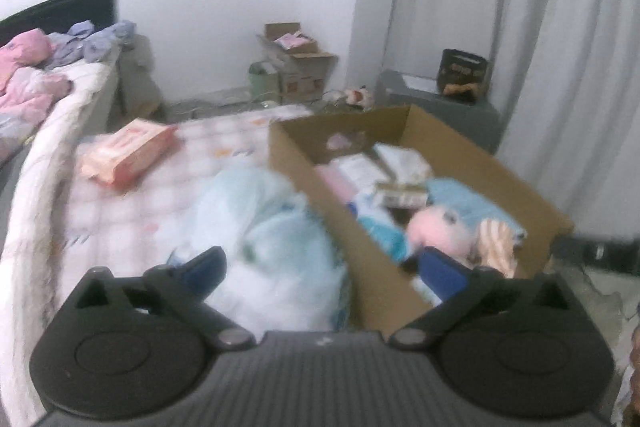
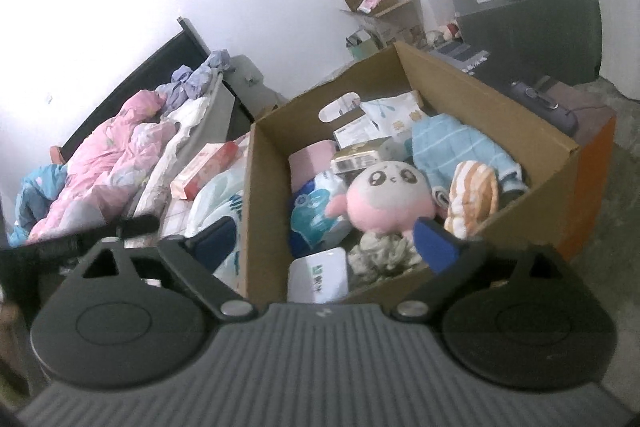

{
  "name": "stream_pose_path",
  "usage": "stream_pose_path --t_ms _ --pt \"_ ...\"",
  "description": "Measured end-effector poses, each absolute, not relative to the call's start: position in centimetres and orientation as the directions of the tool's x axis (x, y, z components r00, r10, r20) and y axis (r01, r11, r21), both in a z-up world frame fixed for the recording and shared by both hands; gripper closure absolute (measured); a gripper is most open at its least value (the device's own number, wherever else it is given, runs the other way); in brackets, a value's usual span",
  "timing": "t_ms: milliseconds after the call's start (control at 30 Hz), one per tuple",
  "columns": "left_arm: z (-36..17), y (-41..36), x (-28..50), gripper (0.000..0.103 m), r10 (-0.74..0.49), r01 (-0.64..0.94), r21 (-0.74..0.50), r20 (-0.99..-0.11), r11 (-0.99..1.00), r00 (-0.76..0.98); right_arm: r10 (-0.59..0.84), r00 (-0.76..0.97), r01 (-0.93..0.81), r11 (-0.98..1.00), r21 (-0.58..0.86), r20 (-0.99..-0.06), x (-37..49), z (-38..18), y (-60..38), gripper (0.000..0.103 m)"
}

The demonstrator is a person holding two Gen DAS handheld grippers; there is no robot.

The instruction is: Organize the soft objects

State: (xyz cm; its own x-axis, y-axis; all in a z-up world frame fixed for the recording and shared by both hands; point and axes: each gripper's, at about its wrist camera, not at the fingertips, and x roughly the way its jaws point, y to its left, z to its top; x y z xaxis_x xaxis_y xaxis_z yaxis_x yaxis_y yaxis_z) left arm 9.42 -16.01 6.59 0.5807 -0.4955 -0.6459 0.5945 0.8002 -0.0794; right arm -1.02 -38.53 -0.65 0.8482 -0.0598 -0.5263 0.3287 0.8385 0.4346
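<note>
Bedroom, white walls, grey curtain; bed (image 1: pixel 132 195) with checked sheet.

Left wrist view: left gripper (image 1: pixel 324 269) spread wide, nothing grasped. Pale blue bag (image 1: pixel 276 235) on the sheet against the cardboard box (image 1: pixel 316 183); pink packet (image 1: pixel 126 153) toward the bed's far edge.

Right wrist view: right gripper (image 2: pixel 330 241) spread wide, empty. Pink plush (image 2: pixel 386 197) inside the box near its front wall, striped orange cloth (image 2: pixel 472 197) beside it, blue towel (image 2: pixel 456 147) behind.

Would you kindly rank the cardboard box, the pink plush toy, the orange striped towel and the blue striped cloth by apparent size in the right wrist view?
1. cardboard box, by far the largest.
2. pink plush toy.
3. blue striped cloth, close to the plush; partly covered, so unsure.
4. orange striped towel, smallest.
</note>
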Motion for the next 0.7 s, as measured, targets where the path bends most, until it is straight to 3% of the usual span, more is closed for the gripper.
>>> stream_pose_path --t_ms 200,333,433,533,700 --pt "4.4 -14.1 6.8 0.000 -0.432 0.524 -0.098 -0.703 0.846 0.565 -0.167 0.803 0.389 0.874 0.292 -0.572 -1.9 0.2 -35.2 0.001" --pt "3.7 -12.9 5.4 0.000 -0.372 0.439 -0.086 -0.688 0.895 0.623 -0.208 0.776 0.403 0.890 0.215 -0.595 -2.7 0.5 -33.5 0.001" --pt "3.5 -12.7 4.7 0.000 -0.312 0.386 -0.054 -0.696 0.921 0.647 -0.314 0.727 0.445 0.893 0.071 -0.610 -3.2 0.8 -32.0 0.001" --pt "3.4 -13.3 4.6 0.000 -0.318 0.410 -0.051 -0.721 0.911 0.616 -0.347 0.732 0.427 0.904 0.000 -0.586 -3.9 1.0 -31.2 0.001" --pt "3.5 -14.3 3.6 0.000 -0.349 0.426 -0.082 -0.723 0.901 0.597 -0.319 0.704 0.369 0.928 -0.057 -0.635 -3.2 0.9 -30.8 0.001"
